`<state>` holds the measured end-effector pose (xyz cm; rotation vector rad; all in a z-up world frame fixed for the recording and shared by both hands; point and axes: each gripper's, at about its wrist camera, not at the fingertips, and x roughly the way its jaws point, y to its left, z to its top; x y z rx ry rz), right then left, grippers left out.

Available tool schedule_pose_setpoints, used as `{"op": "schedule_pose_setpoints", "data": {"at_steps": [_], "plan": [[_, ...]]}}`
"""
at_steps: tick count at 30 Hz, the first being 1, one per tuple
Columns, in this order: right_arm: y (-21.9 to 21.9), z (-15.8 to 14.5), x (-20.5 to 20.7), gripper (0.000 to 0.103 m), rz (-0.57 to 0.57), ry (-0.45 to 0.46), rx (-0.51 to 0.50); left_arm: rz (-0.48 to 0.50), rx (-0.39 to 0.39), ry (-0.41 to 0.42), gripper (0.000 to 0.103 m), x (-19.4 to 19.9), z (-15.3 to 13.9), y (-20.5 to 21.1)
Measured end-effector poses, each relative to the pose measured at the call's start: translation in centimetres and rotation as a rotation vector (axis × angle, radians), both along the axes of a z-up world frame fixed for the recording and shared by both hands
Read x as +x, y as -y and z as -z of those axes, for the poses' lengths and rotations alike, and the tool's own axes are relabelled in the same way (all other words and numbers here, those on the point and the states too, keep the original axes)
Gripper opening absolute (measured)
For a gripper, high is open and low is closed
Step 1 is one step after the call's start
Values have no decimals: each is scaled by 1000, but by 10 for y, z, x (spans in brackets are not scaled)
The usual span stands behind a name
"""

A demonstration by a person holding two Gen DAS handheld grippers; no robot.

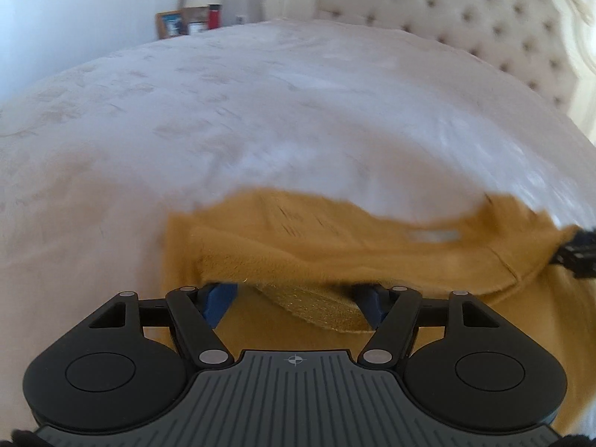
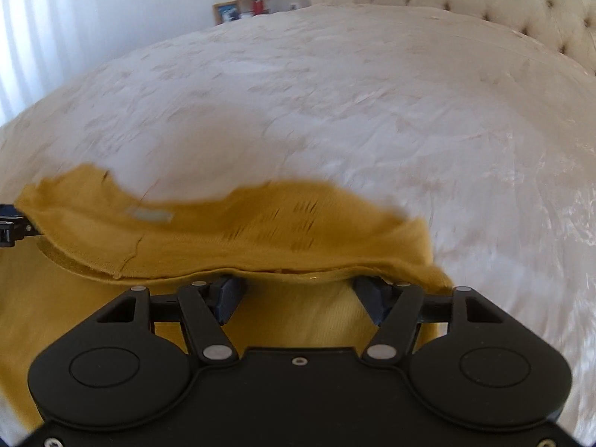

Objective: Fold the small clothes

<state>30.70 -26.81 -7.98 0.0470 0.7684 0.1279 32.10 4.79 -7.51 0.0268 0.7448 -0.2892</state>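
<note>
Mustard garment [image 1: 335, 246]: lies on the white bedspread [image 1: 260, 111], near edge lifted, long axis running left to right between the grippers. Left gripper [image 1: 294, 298] and right gripper [image 2: 298, 290]: jaws spread, fabric draped over them; grasp cannot be told. Tufted headboard [image 1: 484, 18] far right.

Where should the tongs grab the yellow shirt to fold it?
Judging by its pose, grip the yellow shirt along the raised near hem, one corner per tong, coming in from the near side. That edge already hangs above the white bedspread, and both tongs sit wide apart beneath it, so nothing is pinched yet.
</note>
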Motion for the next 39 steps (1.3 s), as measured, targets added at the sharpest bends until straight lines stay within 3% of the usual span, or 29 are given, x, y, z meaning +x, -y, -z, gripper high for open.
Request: {"op": "schedule_pose_setpoints", "data": {"at_steps": [7,11,16,18,26,36,39], "plan": [[22,-8,4,68,96,41,65,-84,0,48,67,15,-17,-10],[15,-9,-21,68,47,72,66,-1,-20,89,67,-19,-25,-6],[-6,4,-47,68,-34,45,13,146,74,61,67,-62,-4,13],[-12,13,-61,69,-55,29,-23,167,108,30,67,-79,8,13],[-7,23,-117,69,-56,33,-26,167,110,27,69,-131,20,-11],[8,22,-147,70,-2,48,70,130,135,17,70,-149,18,-14],[16,18,-162,71,31,100,131,131,122,70,70,-156,1,-6]]}}
